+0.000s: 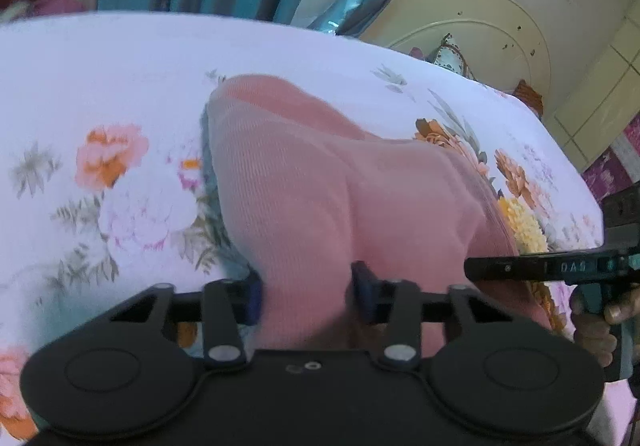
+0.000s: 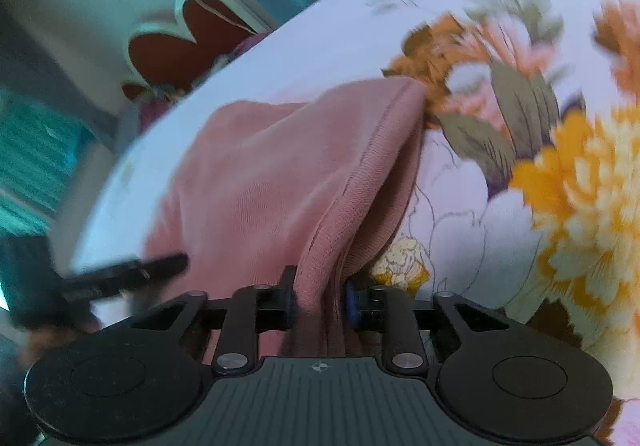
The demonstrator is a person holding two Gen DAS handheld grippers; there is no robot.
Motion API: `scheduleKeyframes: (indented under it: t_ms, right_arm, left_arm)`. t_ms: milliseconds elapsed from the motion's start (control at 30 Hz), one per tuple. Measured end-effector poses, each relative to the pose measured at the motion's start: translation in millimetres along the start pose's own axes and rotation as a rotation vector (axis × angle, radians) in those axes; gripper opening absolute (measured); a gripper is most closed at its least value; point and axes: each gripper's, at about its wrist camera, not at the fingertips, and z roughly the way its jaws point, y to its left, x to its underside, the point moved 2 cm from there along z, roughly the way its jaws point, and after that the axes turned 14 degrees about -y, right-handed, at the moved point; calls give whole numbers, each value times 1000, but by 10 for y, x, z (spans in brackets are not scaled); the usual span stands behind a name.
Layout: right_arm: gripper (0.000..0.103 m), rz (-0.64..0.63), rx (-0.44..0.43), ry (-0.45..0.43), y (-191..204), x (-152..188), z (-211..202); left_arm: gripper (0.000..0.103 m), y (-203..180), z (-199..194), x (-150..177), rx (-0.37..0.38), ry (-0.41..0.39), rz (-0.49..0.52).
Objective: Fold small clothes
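On the flowered bedsheet (image 1: 120, 78) lies a pink ribbed garment (image 1: 304, 182), its near edge bunched between the pads of both claws, the left gripper (image 1: 308, 296) and right gripper (image 2: 320, 300) each clamped on its cloth.

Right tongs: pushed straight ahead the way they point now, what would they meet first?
The pink garment already bunched between the right tongs; beyond it, probably the floral bedsheet, though depth is unclear.

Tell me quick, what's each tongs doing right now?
Left tongs: shut on the pink garment.
Right tongs: shut on the same garment's bunched edge.
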Motion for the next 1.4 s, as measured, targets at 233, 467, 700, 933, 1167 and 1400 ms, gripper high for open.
scheduleKeyframes:
  t_ms: [233,467,700,933,1167,1400]
  right_arm:
    - [17,-46,47,-69,320,18,-174]
    - [17,-119,66,-107,917,-6,-335]
    - [17,-148,79,-126,1527,173,-349]
    - [17,-178,60,-135,2138,302,-150]
    - [17,-194,34,-138,2639,468,152]
    - [17,-203,20,-126,2989,590,549]
  left_arm:
    - [30,-49,-290,-80,48,-59,28]
    - [30,-20,-664,-159,102,-99,55]
    - [30,282,-1141,-182,123,-125,64]
    - [30,708,-1607,-224,121,-144,77]
    - [30,1144,-1881,-268,109,-145,80]
    - [30,1625,-1994,-278,99,-131,57]
